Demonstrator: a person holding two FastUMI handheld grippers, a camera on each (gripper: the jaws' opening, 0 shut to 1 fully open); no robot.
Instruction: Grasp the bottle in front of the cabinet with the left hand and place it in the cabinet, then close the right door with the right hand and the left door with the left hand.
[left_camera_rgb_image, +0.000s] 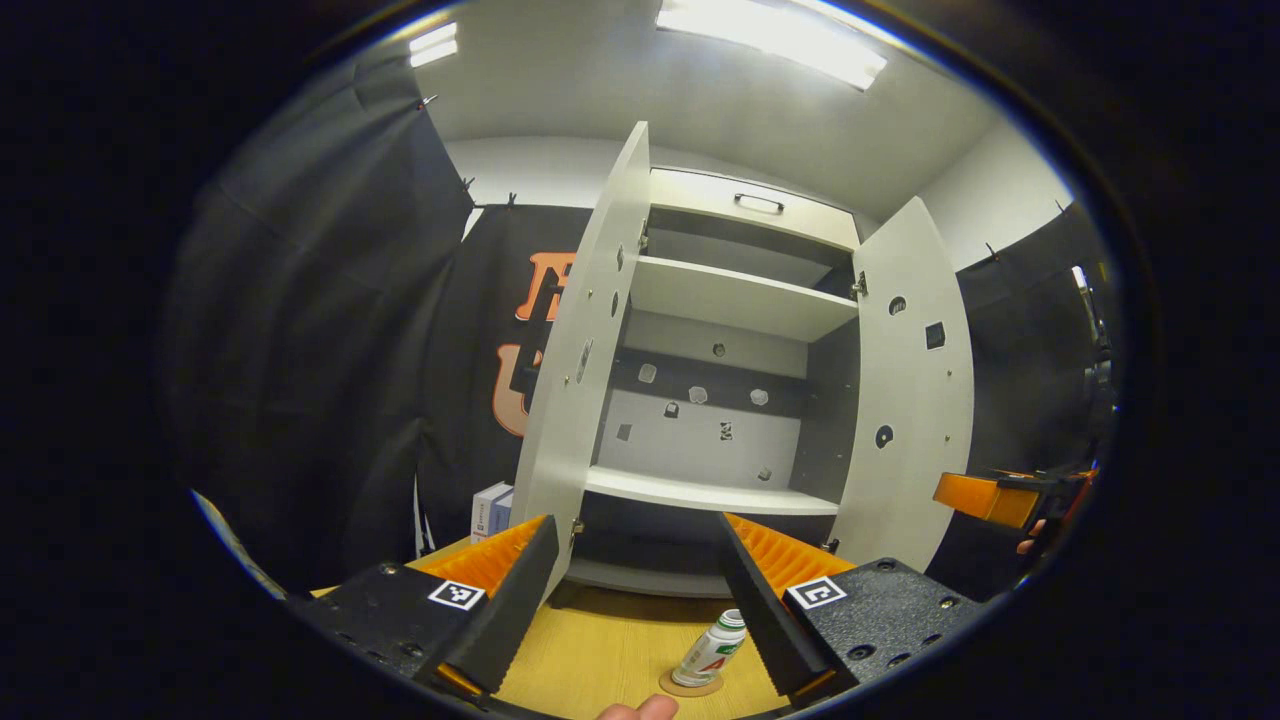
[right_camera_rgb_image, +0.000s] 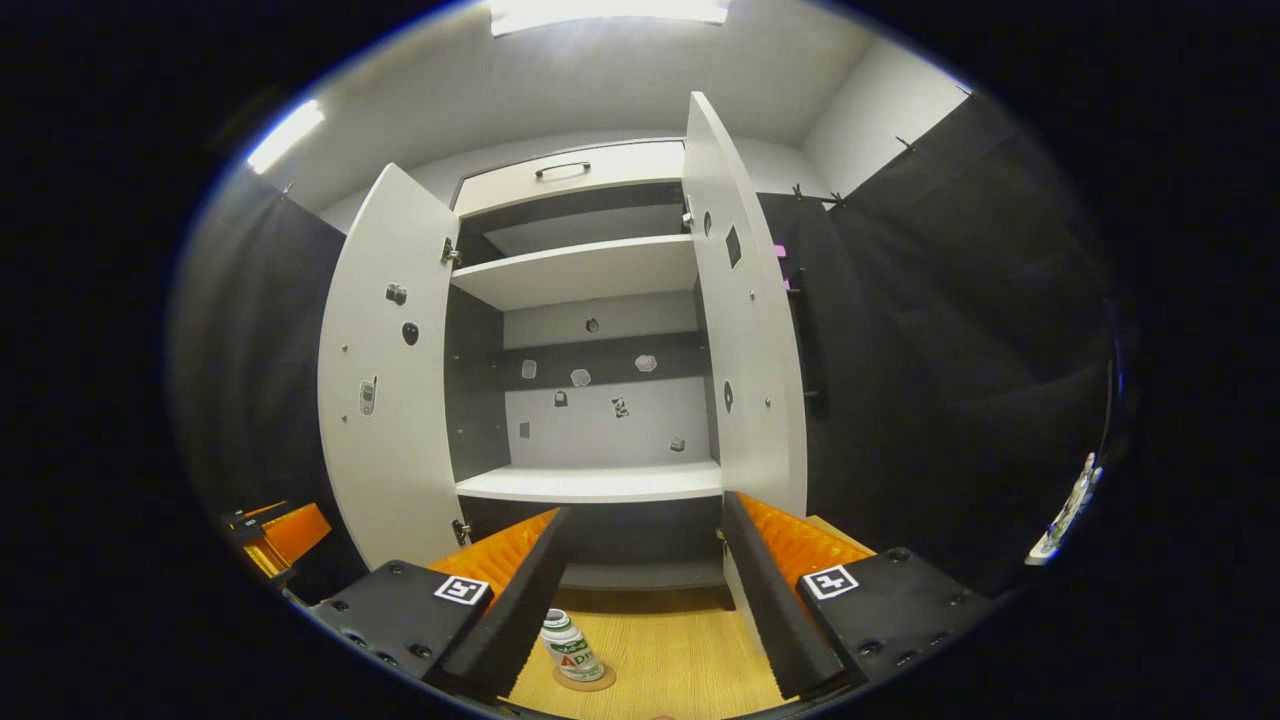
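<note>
Left gripper view: the bottle (left_camera_rgb_image: 712, 651) is being framed off-centre beside the gaping left gripper (left_camera_rgb_image: 635, 590); it could be toppled. Right gripper (right_camera_rgb_image: 640, 590) is being held agape.

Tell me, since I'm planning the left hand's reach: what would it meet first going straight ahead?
The left hand-held gripper, open, points at the open cabinet, near its low shelf. That looks like the first contact. The bottle stands below that line, though depth is unclear.

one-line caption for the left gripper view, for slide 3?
Open left gripper faces the cabinet, both doors open, bottle standing on the table.
</note>
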